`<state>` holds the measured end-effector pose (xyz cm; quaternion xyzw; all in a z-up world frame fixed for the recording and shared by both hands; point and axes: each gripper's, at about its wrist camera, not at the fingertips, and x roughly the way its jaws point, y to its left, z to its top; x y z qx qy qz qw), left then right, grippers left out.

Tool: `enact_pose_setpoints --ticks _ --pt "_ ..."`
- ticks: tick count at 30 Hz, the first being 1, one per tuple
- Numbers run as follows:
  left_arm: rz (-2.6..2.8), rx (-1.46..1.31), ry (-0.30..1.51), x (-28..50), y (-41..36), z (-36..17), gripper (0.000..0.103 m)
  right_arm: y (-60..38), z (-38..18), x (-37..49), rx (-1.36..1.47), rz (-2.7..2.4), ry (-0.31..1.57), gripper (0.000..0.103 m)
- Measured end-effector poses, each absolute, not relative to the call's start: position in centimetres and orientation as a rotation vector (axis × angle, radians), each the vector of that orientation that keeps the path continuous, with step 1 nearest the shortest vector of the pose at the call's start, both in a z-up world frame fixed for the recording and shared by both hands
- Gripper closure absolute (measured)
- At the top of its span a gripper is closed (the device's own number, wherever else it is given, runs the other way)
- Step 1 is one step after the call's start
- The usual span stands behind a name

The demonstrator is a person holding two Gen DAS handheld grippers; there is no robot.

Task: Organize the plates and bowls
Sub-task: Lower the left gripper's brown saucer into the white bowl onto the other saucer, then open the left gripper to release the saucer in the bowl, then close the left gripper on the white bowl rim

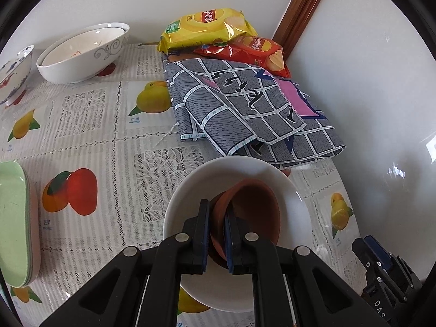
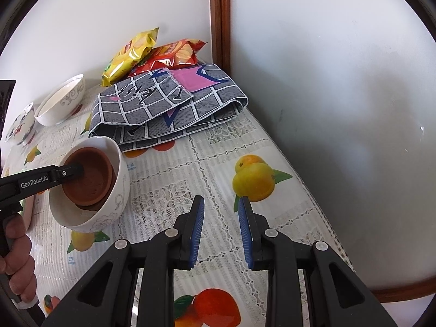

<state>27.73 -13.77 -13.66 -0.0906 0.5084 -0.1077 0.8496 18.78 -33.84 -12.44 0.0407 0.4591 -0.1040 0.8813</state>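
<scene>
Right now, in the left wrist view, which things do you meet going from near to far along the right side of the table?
Left hand-held gripper shut on the brown clay bowl → white ceramic bowl holding it → folded grey checked cloth → red crisp bag → yellow crisp bag.

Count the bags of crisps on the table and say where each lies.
2. The yellow bag lies by the back wall; the red bag sits beside it, partly under it, behind the folded cloth. More may be hidden beneath.
</scene>
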Motion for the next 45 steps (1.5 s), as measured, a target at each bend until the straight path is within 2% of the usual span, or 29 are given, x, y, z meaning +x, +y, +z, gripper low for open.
enact_pose_setpoints --ticks 5,7,8,23,41,45 --pt "-0.26 -0.184 1.09 27.7 -13.9 -13.6 0.088 -33.2 -12.5 19.1 0.085 -0.204 0.959 0.077" --pt "-0.264 -0.171 1.095 27.5 -14.0 -13.5 0.075 -32.9 -12.4 19.3 0.088 -0.195 0.958 0.077" --pt "-0.259 -0.161 1.092 27.4 -14.1 -13.4 0.073 -32.7 -12.4 19.4 0.088 -0.192 0.958 0.077" --pt "-0.226 -0.169 1.032 26.6 -10.9 -11.0 0.073 -29.8 -10.9 21.8 0.139 -0.058 0.928 0.077" --pt "-0.209 -0.159 1.135 27.8 -9.9 -14.4 0.073 -27.6 -14.5 24.9 0.155 -0.026 1.055 0.077" --pt "-0.214 -0.17 1.146 28.1 -9.8 -15.1 0.07 -27.3 -15.0 25.1 0.143 -0.028 1.072 0.077"
